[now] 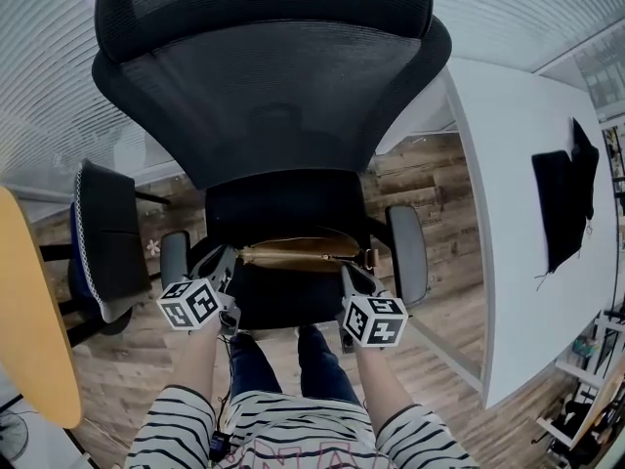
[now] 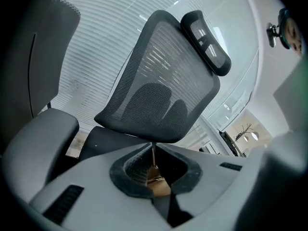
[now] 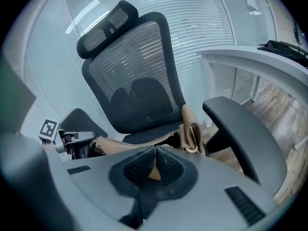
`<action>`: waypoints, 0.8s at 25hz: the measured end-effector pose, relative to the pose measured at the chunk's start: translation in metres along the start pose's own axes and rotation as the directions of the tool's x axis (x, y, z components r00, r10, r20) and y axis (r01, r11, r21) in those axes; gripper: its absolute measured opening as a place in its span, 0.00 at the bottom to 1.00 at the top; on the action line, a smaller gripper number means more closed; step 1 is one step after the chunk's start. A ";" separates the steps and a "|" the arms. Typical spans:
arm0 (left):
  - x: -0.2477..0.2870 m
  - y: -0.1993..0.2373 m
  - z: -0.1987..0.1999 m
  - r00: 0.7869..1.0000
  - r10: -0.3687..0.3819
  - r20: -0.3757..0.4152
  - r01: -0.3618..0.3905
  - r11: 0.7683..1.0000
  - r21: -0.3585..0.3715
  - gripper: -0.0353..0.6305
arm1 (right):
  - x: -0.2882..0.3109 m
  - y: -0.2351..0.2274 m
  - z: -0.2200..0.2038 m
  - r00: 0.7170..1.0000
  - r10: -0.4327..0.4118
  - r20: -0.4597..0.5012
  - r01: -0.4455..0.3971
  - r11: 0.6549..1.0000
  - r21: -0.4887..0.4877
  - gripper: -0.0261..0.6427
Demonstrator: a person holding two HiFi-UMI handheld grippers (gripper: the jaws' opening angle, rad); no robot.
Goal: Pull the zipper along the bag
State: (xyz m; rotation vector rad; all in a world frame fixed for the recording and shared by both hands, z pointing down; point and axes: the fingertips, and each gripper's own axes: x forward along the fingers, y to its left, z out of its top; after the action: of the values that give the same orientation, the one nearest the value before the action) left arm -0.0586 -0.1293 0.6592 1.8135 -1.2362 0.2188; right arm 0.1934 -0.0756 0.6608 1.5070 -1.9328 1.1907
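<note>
Right gripper (image 3: 154, 154) closed on a tan tab (image 3: 154, 172), likely the bag's (image 1: 298, 252) zipper pull.
Left gripper (image 2: 153, 155) pinches the bag's other end; next: a straight draw along its top.

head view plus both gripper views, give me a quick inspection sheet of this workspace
surface: black office chair seat, with the tan bag lying across it
job's things: tan bag looks partly open toward its right end; ring and strap sit at that end
clutter: dark cloth item on the white desk
grippers: left tool shut on the tan bag's left end; right tool shut on a small tan tab, likely the zipper pull
cables: nothing seen
surroundings: wood floor, window blinds, second chair at left, yellow tabletop
</note>
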 end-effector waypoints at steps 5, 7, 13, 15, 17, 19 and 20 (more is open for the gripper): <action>0.000 0.000 0.001 1.000 0.011 0.003 -0.011 1.000 -0.006 0.12 | -0.007 -0.008 0.004 1.000 -0.013 0.009 0.013 1.000 0.006 0.09; 0.001 0.000 0.001 1.000 0.017 0.003 -0.017 1.000 -0.007 0.12 | -0.010 -0.011 0.006 1.000 -0.018 0.015 0.018 1.000 0.013 0.09; 0.001 0.001 0.001 0.999 0.037 0.005 -0.037 0.999 0.000 0.12 | -0.018 -0.017 0.007 0.999 -0.029 0.025 0.028 0.999 0.020 0.09; 0.001 0.000 0.002 0.999 0.041 0.006 -0.041 0.999 0.001 0.12 | -0.020 -0.018 0.008 0.999 -0.030 0.027 0.029 0.999 0.021 0.09; 0.001 0.001 0.003 0.999 0.047 0.007 -0.047 0.999 0.003 0.12 | -0.022 -0.019 0.010 0.999 -0.032 0.030 0.031 0.999 0.023 0.09; 0.002 0.000 0.003 0.999 0.050 0.009 -0.051 0.999 0.004 0.12 | -0.024 -0.021 0.010 0.999 -0.034 0.031 0.033 0.999 0.023 0.09; 0.003 0.000 0.003 0.999 0.052 0.009 -0.052 0.999 0.005 0.12 | -0.026 -0.022 0.010 0.999 -0.035 0.032 0.034 0.999 0.023 0.09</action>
State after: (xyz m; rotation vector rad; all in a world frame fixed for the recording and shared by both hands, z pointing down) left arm -0.0583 -0.1333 0.6589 1.7901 -1.2912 0.2430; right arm 0.2241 -0.0704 0.6442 1.5735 -1.9125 1.1843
